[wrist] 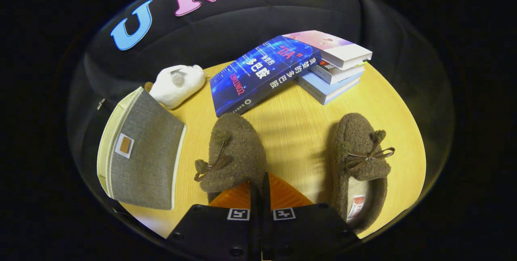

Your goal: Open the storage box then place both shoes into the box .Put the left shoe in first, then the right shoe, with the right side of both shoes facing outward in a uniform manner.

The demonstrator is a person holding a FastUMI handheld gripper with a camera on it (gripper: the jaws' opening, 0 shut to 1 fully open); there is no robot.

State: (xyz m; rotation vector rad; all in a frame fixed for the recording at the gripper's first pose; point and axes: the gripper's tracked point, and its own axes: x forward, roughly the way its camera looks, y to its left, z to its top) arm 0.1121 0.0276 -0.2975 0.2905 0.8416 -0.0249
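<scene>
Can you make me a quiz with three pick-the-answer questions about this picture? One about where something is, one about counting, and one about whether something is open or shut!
1. Where is the white plush toy?
A. Inside the storage box
B. Between the storage box and the blue book
C. On a shoe

2. How many brown shoes are on the table?
A. One
B. Two
C. Three

3. The gripper fingers are:
A. Wide open
B. Holding a book
C. Closed together, just behind the left shoe

Answers: B, the toy lies between them; B, the left shoe and right shoe; C, no gap shows between the fingers.
</scene>
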